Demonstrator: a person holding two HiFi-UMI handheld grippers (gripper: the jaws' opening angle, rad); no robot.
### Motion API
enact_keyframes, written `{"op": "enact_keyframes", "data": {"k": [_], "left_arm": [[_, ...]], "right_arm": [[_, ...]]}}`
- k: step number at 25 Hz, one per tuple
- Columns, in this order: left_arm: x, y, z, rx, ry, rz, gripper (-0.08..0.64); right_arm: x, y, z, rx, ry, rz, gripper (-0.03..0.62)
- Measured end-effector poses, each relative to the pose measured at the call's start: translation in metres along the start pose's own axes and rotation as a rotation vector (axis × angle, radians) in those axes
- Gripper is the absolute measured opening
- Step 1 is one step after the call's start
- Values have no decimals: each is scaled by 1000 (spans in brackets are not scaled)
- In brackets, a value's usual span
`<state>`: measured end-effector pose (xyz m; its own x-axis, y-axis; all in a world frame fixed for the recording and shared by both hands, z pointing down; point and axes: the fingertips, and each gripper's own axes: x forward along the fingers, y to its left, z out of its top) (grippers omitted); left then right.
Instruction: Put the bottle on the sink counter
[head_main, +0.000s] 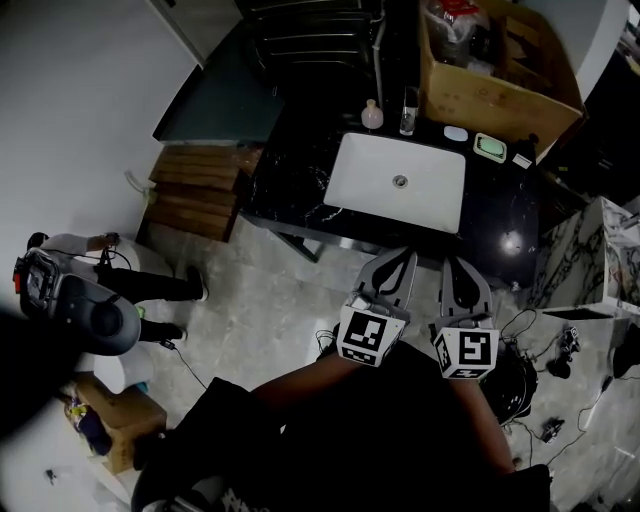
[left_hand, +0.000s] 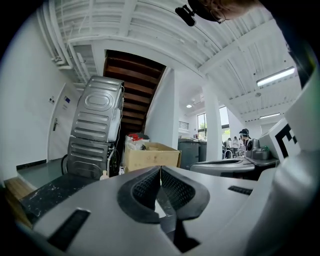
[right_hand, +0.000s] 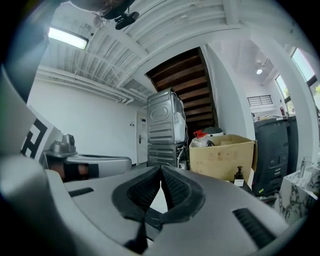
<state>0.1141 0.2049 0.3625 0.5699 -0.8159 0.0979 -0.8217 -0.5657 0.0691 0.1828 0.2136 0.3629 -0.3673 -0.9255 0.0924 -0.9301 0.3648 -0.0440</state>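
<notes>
A small round pale pink bottle (head_main: 372, 115) stands on the black sink counter (head_main: 290, 165), behind the white basin (head_main: 400, 180) and beside the faucet (head_main: 408, 110). In the left gripper view the bottle (left_hand: 104, 174) shows small at the far left. Both grippers hang side by side over the floor in front of the counter, well short of the bottle. My left gripper (head_main: 400, 256) (left_hand: 160, 169) is shut with nothing in it. My right gripper (head_main: 456, 262) (right_hand: 161, 169) is shut and holds nothing either.
A large cardboard box (head_main: 495, 60) (left_hand: 150, 155) (right_hand: 222, 155) stands at the counter's back right. A green soap dish (head_main: 490, 147) and a dark pump bottle (right_hand: 239, 175) sit near it. Stacked metal machines (left_hand: 95, 130) stand behind. Wooden steps (head_main: 195, 190) lie left, cables (head_main: 555, 350) right.
</notes>
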Motion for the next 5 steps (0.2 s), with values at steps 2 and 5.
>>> {"op": "enact_keyframes", "data": {"k": [2, 5], "left_arm": [[-1, -13, -2, 7, -1, -1, 18], [-2, -34, -5, 7, -1, -11, 17]], "right_arm": [[-10, -7, -1, 4, -2, 2, 37], [-25, -17, -2, 9, -3, 3, 37]]}}
